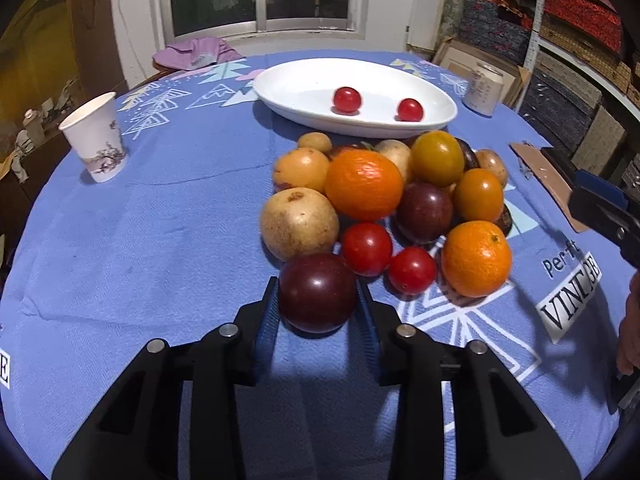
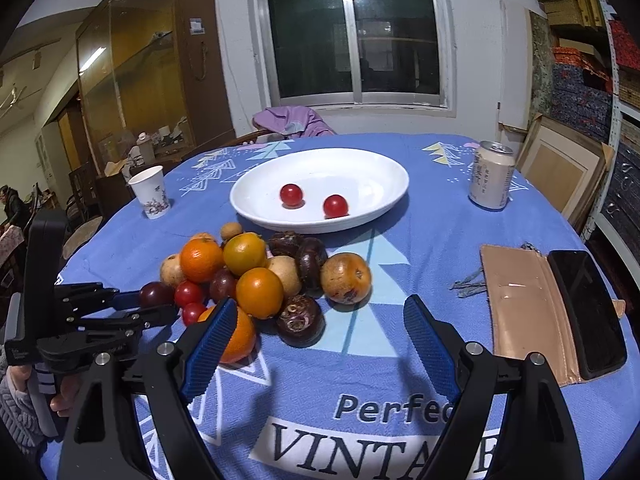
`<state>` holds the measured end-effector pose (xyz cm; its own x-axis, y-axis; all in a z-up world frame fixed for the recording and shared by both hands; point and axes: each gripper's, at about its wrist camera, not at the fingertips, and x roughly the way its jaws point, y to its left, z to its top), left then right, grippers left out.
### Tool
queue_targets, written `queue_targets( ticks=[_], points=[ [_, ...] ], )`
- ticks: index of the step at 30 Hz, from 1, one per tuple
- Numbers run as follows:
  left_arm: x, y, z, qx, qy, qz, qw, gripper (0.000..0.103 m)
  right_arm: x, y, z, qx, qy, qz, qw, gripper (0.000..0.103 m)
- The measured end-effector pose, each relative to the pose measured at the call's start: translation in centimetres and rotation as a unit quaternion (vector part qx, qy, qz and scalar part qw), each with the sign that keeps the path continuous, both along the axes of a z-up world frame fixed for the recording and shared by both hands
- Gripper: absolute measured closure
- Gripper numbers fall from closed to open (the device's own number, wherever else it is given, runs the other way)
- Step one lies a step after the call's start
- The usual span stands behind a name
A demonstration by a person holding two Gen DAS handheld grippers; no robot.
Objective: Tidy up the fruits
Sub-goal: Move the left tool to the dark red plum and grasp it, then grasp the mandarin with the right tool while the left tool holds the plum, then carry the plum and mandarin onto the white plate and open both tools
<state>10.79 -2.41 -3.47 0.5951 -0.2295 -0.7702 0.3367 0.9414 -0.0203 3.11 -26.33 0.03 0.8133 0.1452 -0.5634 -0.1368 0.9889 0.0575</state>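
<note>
1. Blue tablecloth (image 1: 160, 240) underneath it all, big and busy with print.
2. White oval dish (image 1: 304, 76) at 12 o'clock in the left wrist view, two cherry tomatoes (image 1: 347, 99) already inside.
3. Fruit pile (image 1: 363, 184) just short of the dish: oranges, pale pears, dark plums, more tomatoes.
4. Left gripper (image 1: 318, 298) clamped on a dark plum (image 1: 318, 292) at the pile's 6 o'clock edge, blue pads touching both sides. Grasp step in hand, by the look of it; next, probably a lift up and over the heap toward the dish.
5. Right gripper (image 2: 316, 340) spread wide, holding nothing.
6. Paper cup (image 1: 96, 140) at 10 o'clock, can (image 1: 484, 88) at 1 o'clock, phone (image 2: 588, 312) on its case, all off the likely path.
</note>
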Motion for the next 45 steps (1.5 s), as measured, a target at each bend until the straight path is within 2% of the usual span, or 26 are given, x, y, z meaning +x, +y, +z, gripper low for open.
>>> queue_targets(
  ticks=[5,8,11,15,20,22,32,37,39,42,45],
  points=[
    [0.2,2.5,1.3,-0.036,-0.003,0.044,0.9984,0.067,-0.5,2.2,-0.4,-0.006,0.007,0.048,0.999,0.017],
    [0.0,3.6,2.4,-0.056,-0.018,0.057,0.9966,0.067,-0.3,4.5,-1.2,-0.033,0.021,0.063,0.997,0.017],
    [-0.3,3.7,2.7,-0.058,-0.022,0.058,0.9963,0.067,-0.1,6.5,-2.0,-0.061,0.029,0.073,0.995,0.018],
    [-0.6,3.3,2.6,-0.056,-0.019,0.051,0.9969,0.067,0.4,7.8,-2.8,-0.081,0.050,0.082,0.992,0.029],
    [-1.1,3.1,2.8,-0.057,-0.023,0.044,0.9971,0.067,2.3,7.2,-3.5,-0.051,0.091,0.067,0.992,0.044],
    [-1.1,3.1,2.8,-0.058,-0.023,0.043,0.9972,0.067,3.1,6.9,-3.7,-0.040,0.103,0.062,0.992,0.054],
    [-0.7,2.8,2.0,-0.049,-0.010,0.039,0.9980,0.067,3.8,6.3,-4.1,-0.009,0.120,0.064,0.991,0.056],
    [-0.9,3.1,2.2,-0.047,-0.021,0.044,0.9977,0.067,1.8,5.8,-2.6,-0.015,0.086,0.071,0.994,0.056],
    [-0.8,3.2,2.6,-0.047,-0.022,0.049,0.9975,0.067,1.1,4.3,-1.2,0.004,0.066,0.058,0.996,0.056],
    [0.4,2.7,4.1,-0.035,-0.024,0.047,0.9980,0.067,2.0,1.7,1.3,0.028,0.055,0.029,0.998,0.056],
    [2.4,1.2,6.8,-0.026,-0.039,0.037,0.9982,0.067,4.1,-0.6,4.5,0.040,0.032,-0.003,0.999,0.056]
  ],
)
